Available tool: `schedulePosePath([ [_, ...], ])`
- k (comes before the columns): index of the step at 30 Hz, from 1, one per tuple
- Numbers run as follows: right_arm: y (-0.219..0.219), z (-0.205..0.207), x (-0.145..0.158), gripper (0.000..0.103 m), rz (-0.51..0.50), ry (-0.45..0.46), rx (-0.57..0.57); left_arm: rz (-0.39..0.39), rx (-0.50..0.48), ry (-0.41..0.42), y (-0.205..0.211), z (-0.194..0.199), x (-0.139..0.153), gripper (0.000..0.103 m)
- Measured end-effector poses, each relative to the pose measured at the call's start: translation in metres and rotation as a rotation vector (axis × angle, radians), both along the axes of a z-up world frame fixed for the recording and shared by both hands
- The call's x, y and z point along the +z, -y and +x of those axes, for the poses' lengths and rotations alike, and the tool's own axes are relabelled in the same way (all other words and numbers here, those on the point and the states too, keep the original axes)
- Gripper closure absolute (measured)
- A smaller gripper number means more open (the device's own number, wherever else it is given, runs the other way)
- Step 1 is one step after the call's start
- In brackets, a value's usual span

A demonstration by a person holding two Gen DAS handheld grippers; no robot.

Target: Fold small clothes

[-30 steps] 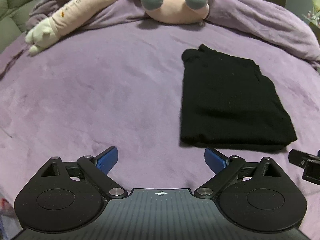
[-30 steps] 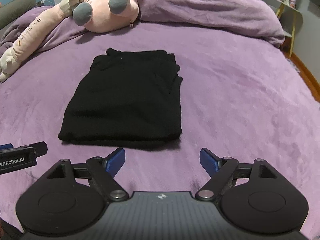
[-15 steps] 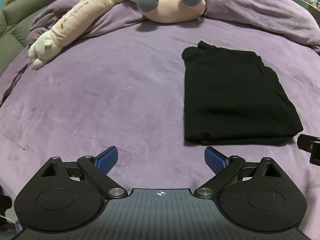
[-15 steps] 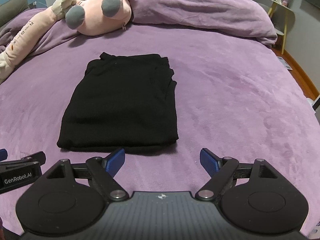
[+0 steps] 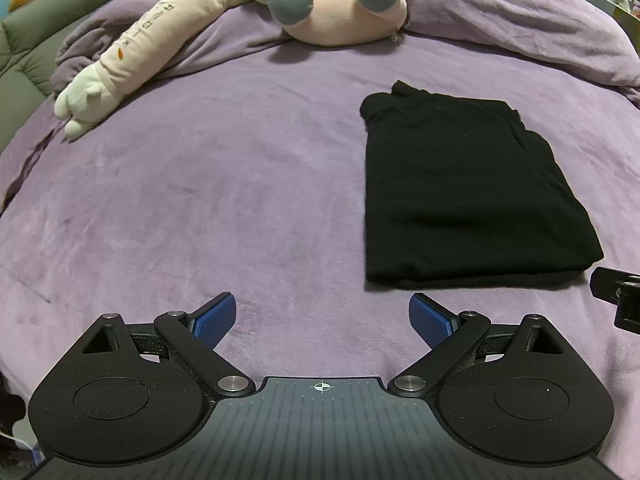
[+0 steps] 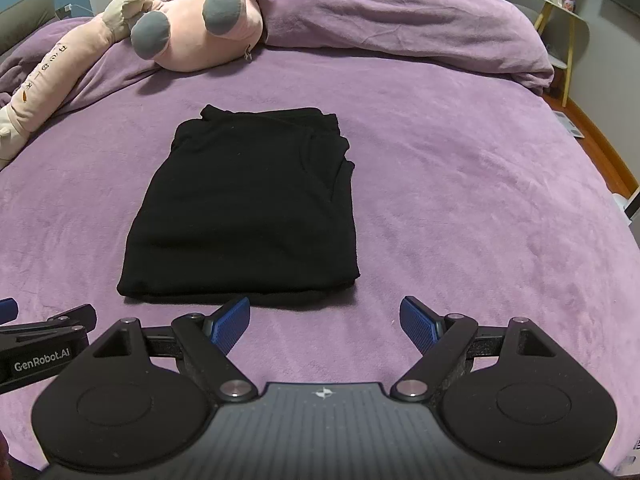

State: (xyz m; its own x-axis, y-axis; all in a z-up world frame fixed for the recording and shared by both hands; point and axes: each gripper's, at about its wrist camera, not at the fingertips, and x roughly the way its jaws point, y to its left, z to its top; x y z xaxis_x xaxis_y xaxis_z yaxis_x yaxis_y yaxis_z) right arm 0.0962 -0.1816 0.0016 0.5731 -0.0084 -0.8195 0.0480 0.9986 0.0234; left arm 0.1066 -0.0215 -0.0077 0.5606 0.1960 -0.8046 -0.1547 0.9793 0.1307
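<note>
Black knit fabric, folded into a flat rectangular garment (image 6: pixel 244 208), lies on the purple plush blanket (image 6: pixel 460 184) that covers the bed, and we see it from both of our wrist cameras. Its near edge is a neat straight fold; its far edge is lumpier, with a small bump of cloth at the far left corner. Nothing touches it.

We hold our right gripper (image 6: pixel 324 322) just short of the garment's near edge, its 2 blue-padded fingers (image 6: pixel 418 322) spread wide with only blanket between them. Our left gripper (image 5: pixel 322 322) hovers over bare blanket to the left of the garment, its 2 blue fingers (image 5: pixel 214 316) likewise spread wide and pinching nothing. Each gripper shows as a black edge in the other's view.

Beyond the garment, at the far side of the bed, a large pink plush toy with grey round feet (image 6: pixel 208 28) rests against a rumpled purple duvet (image 6: pixel 420 24). A long pale plush limb with printed characters (image 5: pixel 148 60) stretches away to the left.
</note>
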Motion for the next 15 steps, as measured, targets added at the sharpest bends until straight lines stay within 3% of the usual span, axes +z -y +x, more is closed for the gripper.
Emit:
schedulePosePath([
  [15,-0.0008,-0.0005,0.0003,0.020,-0.002,0.000,-0.002,-0.003,0.000,-0.002,0.0013,-0.0003,0.0009,0.006],
])
